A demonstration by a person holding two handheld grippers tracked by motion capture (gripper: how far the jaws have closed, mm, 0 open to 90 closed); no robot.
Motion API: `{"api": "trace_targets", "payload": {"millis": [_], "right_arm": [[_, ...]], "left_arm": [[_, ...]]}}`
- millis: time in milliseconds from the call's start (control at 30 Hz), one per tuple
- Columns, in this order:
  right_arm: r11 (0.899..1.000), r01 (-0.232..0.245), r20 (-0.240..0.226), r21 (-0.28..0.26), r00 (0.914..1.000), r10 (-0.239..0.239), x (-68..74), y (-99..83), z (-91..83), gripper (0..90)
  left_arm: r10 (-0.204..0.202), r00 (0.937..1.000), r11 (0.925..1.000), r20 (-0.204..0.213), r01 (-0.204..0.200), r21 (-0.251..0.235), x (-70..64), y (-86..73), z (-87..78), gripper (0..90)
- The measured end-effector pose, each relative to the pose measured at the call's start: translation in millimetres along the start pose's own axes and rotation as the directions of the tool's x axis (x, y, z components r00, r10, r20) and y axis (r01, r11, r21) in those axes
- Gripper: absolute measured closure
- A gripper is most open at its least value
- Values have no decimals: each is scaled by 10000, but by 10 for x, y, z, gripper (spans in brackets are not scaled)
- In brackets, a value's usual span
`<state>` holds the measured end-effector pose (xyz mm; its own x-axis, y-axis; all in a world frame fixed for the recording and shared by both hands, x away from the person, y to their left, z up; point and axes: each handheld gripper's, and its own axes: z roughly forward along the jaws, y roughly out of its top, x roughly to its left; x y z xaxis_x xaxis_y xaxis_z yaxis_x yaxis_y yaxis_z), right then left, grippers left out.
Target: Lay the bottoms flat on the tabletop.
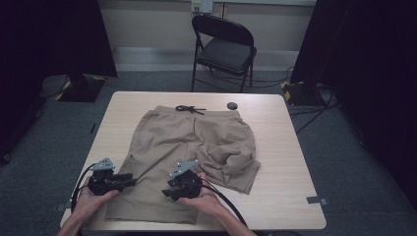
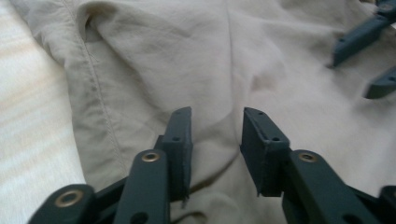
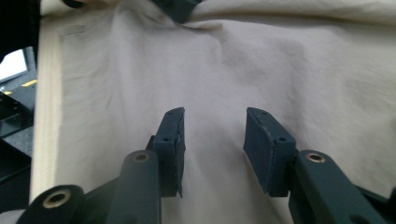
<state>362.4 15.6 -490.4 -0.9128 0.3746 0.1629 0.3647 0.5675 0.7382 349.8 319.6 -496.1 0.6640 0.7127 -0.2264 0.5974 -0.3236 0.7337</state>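
- Two grippers work over one pair of khaki shorts [image 1: 189, 147] spread on the light wooden table [image 1: 290, 162], waistband at the far side, leg hems at the near edge.
- Left gripper [image 1: 132, 182] sits at the near left, over the outer side of the left leg; in the left gripper view its jaws [image 2: 215, 140] stand spread, with a raised fold of cloth lying between them but not pinched.
- Right gripper [image 1: 166, 192] hangs near the middle of the near edge, over the same leg; its jaws [image 3: 212, 144] are parted above flat cloth, gripping nothing.
- Right leg of the shorts is bunched and folded up toward the middle.
- Black drawstring [image 1: 189, 109] lies at the waistband; a small dark round thing [image 1: 232, 105] rests just right of it on the table.
- One black folding chair [image 1: 223, 46] stands beyond the far edge.
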Motion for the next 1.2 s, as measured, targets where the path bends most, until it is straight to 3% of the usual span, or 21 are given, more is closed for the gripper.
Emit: {"api": "trace_targets", "payload": {"millis": [133, 200, 233, 333, 367, 500, 567, 700, 733, 833, 867, 900, 933, 967, 1000, 1033, 1067, 1200], "right_arm": [[9995, 314, 230, -71, 9992, -313, 74, -43, 60, 581], [9984, 552, 319, -140, 9980, -547, 132, -87, 42, 581], [9984, 552, 319, -140, 9980, -547, 132, -87, 42, 581], [9953, 962, 461, -136, 9944, -955, 250, -161, 1, 576], [9911, 1330, 481, -41, 9900, -1327, 314, -193, -30, 573], [9901, 1402, 524, 90, 9887, -1405, 426, -262, -89, 553], [9897, 1433, 423, 62, 9888, -1434, 490, -291, -103, 545], [9910, 1341, -173, 28, 9908, -1340, 583, -306, -101, 547], [9898, 1419, -160, 102, 9898, -1417, 594, -302, -100, 548], [9909, 1339, -314, 140, 9906, -1334, 586, -284, -93, 537], [9909, 1339, -314, 140, 9906, -1334, 586, -284, -93, 537], [9942, 1058, -555, 183, 9930, -1046, 567, -264, -83, 520], [9942, 1058, -555, 183, 9930, -1046, 567, -264, -83, 520], [9944, 1046, -646, 178, 9926, -1032, 565, -245, -62, 498], [9944, 1055, -651, 115, 9924, -1046, 569, -239, -47, 494], [9944, 1055, -651, 115, 9924, -1046, 569, -239, -47, 494], [9955, 952, -742, 21, 9927, -947, 573, -206, 6, 487], [9957, 919, -867, 99, 9921, -907, 594, -131, 86, 478]], "left_arm": [[-364, 9993, 9993, 11, 364, -40, 18, 19, -25, 530], [-723, 9974, 9949, 49, 725, -696, 67, 94, -79, 508], [-723, 9974, 9949, 49, 725, -696, 67, 94, -79, 505], [-953, 9949, 9898, -345, 910, -1094, 129, 186, -130, 504], [-1138, 9926, 9855, -434, 1072, -1318, 194, 233, -141, 499], [-1510, 9864, 9802, -655, 1408, -1395, 330, 308, -32, 504], [-1542, 9863, 9815, -580, 1462, -1235, 358, 331, 75, 517], [-1143, 9891, 9923, -927, 1092, -581, 353, 326, 264, 559], [-1109, 9891, 9925, -969, 1052, -623, 327, 319, 265, 559], [-495, 9898, 9980, -1335, 439, -445, 283, 280, 226, 556], [-495, 9898, 9980, -1335, 439, -445, 283, 280, 226, 556], [-184, 9888, 9991, -1483, 124, -411, 296, 240, 186, 556], [-184, 9888, 9991, -1483, 124, -411, 296, 240, 186, 559], [-421, 9838, 9988, -1743, 369, -330, 342, 229, 138, 572], [-413, 9792, 9988, -1985, 354, -335, 361, 223, 119, 576], [-413, 9792, 9988, -1985, 354, -335, 361, 223, 119, 576], [-764, 9800, 9961, -1835, 670, -571, 415, 202, 100, 577], [-619, 9741, 9971, -2174, 506, -570, 440, 211, 104, 577]]}}
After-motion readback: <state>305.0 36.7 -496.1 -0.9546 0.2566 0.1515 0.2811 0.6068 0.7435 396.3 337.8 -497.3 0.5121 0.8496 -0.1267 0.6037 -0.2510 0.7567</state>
